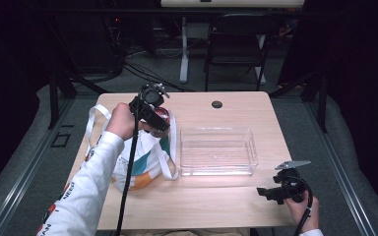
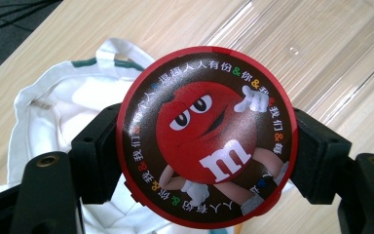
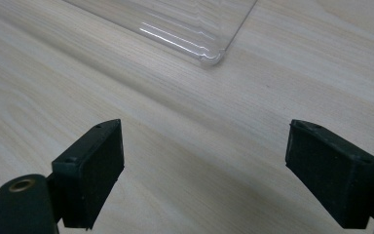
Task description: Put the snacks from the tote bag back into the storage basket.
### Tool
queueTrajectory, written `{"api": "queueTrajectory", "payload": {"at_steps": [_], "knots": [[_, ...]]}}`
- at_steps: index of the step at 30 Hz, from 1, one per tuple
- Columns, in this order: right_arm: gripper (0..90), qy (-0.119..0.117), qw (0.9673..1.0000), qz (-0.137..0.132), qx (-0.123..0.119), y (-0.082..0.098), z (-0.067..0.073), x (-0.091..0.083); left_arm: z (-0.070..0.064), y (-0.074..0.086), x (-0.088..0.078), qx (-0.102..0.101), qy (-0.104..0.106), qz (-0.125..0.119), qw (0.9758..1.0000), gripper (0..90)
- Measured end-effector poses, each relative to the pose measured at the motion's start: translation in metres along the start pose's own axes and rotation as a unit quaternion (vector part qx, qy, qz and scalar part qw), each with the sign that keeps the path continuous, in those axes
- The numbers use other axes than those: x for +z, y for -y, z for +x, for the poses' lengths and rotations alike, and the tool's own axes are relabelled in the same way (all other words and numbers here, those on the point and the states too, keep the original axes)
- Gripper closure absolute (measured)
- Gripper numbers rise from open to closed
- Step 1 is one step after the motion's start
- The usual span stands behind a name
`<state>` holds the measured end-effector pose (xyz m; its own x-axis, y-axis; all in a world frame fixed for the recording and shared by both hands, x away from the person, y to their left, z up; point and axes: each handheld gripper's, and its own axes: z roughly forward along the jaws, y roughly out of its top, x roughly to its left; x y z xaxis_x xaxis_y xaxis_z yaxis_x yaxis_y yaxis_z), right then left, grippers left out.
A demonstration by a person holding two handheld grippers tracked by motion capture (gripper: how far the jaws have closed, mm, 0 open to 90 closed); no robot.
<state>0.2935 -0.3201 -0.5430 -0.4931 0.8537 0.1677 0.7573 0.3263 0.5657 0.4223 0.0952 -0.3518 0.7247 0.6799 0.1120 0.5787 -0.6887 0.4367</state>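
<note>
Dark room, a folding chair (image 1: 235, 44) beyond; pale wood counter (image 1: 226, 201) in front of me. On it: a white tote (image 1: 142, 162) at left, a clear tray (image 1: 218, 150) at centre, just beside the tote.

My left hand-held gripper (image 2: 207, 146) is clamped on a round red tin (image 2: 207, 136), jaws pressing its rim from opposite sides, printed lid facing the camera. In the high view the tin (image 1: 161, 115) hangs above the tote's far edge, clear of the fabric. The grip across the rim keeps the lid flat and readable, and probably suits lowering it flat into the tray.

My right hand-held gripper (image 3: 204, 170) hangs low over bare counter near the tray's corner (image 3: 209, 58), jaws wide apart, holding nothing; likely parked out of the way.
</note>
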Motion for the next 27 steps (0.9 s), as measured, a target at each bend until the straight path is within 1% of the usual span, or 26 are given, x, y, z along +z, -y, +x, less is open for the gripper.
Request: {"api": "queueTrajectory", "payload": {"at_steps": [10, 11, 13, 15, 17, 19, 20, 23, 27], "knots": [[13.8, 0.002, 1.0, 0.0, 0.002, 0.0, 0.0, 0.0, -0.013, -0.014, 0.006, 0.024, 0.012, 0.008, 0.9996, 25.8], [13.8, 0.002, 1.0, 0.0, 0.002, 0.0, 0.0, 0.0, -0.015, -0.015, 0.008, 0.023, 0.014, 0.005, 0.9996, 25.8], [13.8, 0.003, 1.0, 0.0, 0.001, 0.0, 0.0, 0.0, -0.018, -0.018, 0.009, 0.029, 0.018, 0.009, 0.9994, 25.9], [13.8, 0.003, 1.0, -0.001, 0.0, 0.0, 0.0, 0.0, -0.021, -0.02, 0.012, 0.033, 0.02, 0.008, 0.9992, 25.8], [13.9, 0.003, 1.0, -0.001, 0.001, 0.0, 0.0, 0.0, -0.024, -0.023, 0.014, 0.032, 0.024, 0.008, 0.9991, 25.9], [13.9, 0.004, 1.0, -0.001, 0.001, 0.0, 0.0, 0.0, -0.027, -0.025, 0.016, 0.038, 0.027, 0.005, 0.9989, 25.9], [13.9, 0.003, 1.0, 0.0, 0.001, 0.0, 0.0, 0.0, -0.028, -0.026, 0.017, 0.039, 0.03, 0.008, 0.9987, 25.9], [13.9, 0.003, 1.0, -0.001, 0.0, 0.0, 0.0, 0.0, -0.033, -0.029, 0.022, 0.041, 0.035, 0.005, 0.9985, 25.8], [13.9, 0.003, 1.0, -0.001, 0.0, 0.0, 0.0, 0.0, -0.039, -0.033, 0.027, 0.044, 0.044, 0.007, 0.9981, 25.8]]}}
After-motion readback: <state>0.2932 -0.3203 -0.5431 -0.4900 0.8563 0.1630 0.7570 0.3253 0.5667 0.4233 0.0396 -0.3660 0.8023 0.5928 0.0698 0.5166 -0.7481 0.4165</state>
